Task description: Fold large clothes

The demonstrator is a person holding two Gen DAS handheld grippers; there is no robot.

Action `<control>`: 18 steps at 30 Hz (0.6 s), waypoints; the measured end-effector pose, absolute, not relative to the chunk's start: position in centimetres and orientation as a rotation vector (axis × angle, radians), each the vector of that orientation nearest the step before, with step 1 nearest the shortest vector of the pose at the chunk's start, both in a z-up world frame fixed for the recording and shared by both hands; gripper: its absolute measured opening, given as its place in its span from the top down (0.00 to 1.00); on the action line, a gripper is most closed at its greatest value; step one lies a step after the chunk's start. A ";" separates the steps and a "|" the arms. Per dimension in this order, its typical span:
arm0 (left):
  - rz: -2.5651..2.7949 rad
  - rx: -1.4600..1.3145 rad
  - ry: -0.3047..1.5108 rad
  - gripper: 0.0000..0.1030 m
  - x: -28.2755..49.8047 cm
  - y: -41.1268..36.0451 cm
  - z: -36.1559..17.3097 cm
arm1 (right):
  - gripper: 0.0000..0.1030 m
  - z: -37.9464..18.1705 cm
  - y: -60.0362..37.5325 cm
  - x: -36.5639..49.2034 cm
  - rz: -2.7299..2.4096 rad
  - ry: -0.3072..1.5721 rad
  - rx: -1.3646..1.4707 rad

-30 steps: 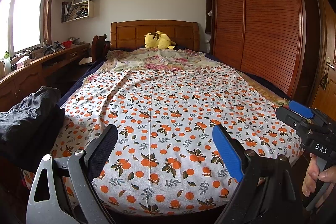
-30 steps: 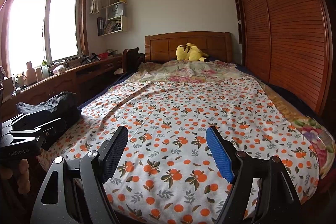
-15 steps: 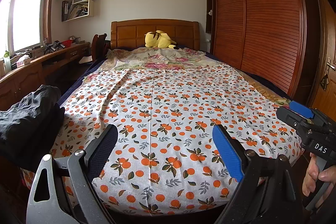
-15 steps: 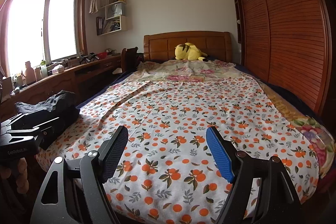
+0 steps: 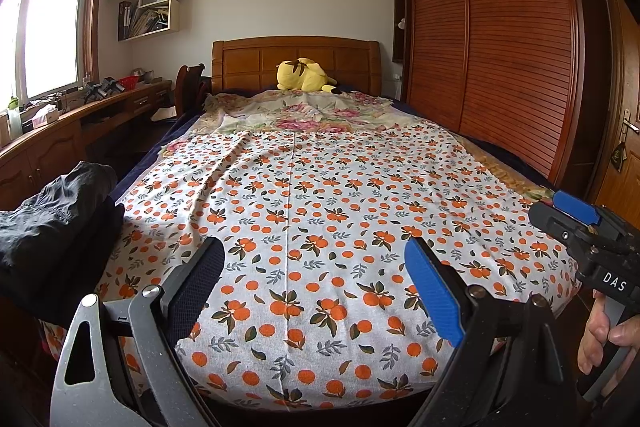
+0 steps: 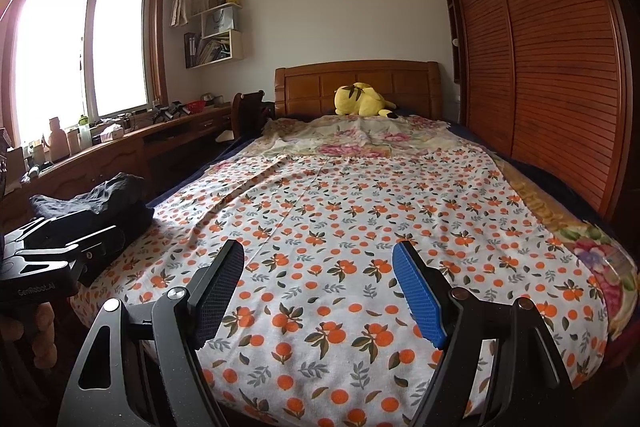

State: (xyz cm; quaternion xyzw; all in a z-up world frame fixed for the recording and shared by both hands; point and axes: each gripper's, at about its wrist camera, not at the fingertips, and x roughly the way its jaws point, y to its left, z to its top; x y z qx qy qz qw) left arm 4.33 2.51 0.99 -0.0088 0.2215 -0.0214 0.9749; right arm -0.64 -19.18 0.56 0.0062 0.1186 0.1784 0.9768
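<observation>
— While both tools hover at the foot of the bed, what are the tongs doing?

— The left gripper (image 5: 314, 291) is spread wide, one black pad and one blue, nothing between them. The right gripper (image 6: 318, 291) is released the same way, also bare of cloth. Each can be seen from the other's camera, at the frame edge, gripped by a hand (image 5: 604, 339).

— And the clothes?

— A pile of dark garments (image 5: 56, 223) sits at the bed's near left corner, touching the orange-print sheet (image 5: 320, 195). From the right wrist view the same pile (image 6: 104, 199) lies just behind the left tool's body. Neither set of pads touches it.

— How does the sheet lie?

— Spread flat over most of the mattress, a seam down its middle, a few creases on the left. A floral blanket (image 5: 304, 111) lies beyond it, and a yellow plush toy (image 5: 304, 75) rests against the wooden headboard (image 5: 248, 59).

— Around the bed?

— A slatted wardrobe (image 6: 552, 59) on the right, a long desk (image 6: 132, 143) under the window (image 6: 76, 47) on the left.
</observation>
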 end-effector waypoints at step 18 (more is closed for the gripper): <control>-0.048 -0.021 0.451 0.11 4.1 2.7 0.7 | 0.24 0.4 -19.1 -0.7 0.368 0.240 0.022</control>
